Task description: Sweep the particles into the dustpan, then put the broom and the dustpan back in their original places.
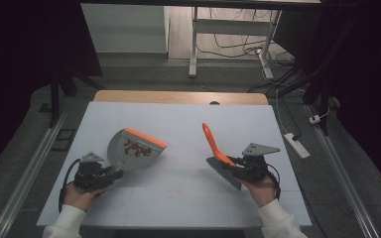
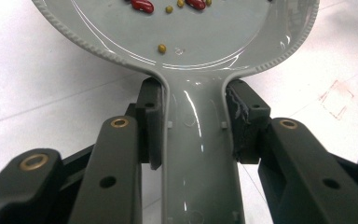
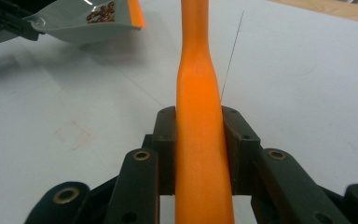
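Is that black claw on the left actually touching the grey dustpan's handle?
Touching. In the left gripper view, the left gripper has both pads pressed flat against the sides of the dustpan handle, with no gap on either side.

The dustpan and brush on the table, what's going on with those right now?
A person is working with a gripper in each hand. The left gripper is shut on the handle of a grey dustpan, which has red beans and a few small yellowish ones in it. The right gripper is shut on the orange handle of a brush, held off to the right, apart from the dustpan. The white table between them looks swept.
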Demonstrator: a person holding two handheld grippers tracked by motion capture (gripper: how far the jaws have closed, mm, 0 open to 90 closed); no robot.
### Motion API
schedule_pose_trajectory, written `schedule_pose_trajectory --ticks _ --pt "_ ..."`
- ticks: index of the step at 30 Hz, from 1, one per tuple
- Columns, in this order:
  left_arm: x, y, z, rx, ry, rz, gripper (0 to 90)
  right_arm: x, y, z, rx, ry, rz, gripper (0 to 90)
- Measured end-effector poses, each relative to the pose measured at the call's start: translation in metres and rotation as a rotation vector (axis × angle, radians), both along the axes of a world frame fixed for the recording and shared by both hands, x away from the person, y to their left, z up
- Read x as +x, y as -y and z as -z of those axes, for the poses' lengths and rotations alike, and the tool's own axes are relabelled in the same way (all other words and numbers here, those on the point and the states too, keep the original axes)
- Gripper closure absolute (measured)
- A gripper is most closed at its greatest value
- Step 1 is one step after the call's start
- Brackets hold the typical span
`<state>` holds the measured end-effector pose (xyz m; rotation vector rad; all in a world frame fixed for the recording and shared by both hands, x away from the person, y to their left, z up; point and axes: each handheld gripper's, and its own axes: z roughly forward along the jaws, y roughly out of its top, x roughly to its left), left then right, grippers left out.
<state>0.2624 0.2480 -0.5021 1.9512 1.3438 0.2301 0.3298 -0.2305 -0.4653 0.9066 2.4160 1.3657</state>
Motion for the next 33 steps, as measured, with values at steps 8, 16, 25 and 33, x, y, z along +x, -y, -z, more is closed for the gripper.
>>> schedule_pose_trajectory --ticks 8,16,25,33 --pt "-0.003 -0.001 -0.001 -0.007 0.008 -0.017 62.3 -0.005 -0.001 0.002 -0.018 0.004 -0.007 70.2" --pt "-0.006 -0.001 -0.001 -0.002 0.013 -0.045 62.2 -0.009 0.001 0.002 -0.008 -0.005 -0.015 70.2" --pt "-0.011 0.001 0.003 0.002 0.013 -0.109 62.2 -0.008 0.006 0.006 -0.014 -0.031 -0.014 70.2" --pt "-0.016 -0.001 0.009 -0.012 0.002 -0.179 62.2 -0.013 0.008 0.008 -0.015 -0.059 -0.004 70.2"
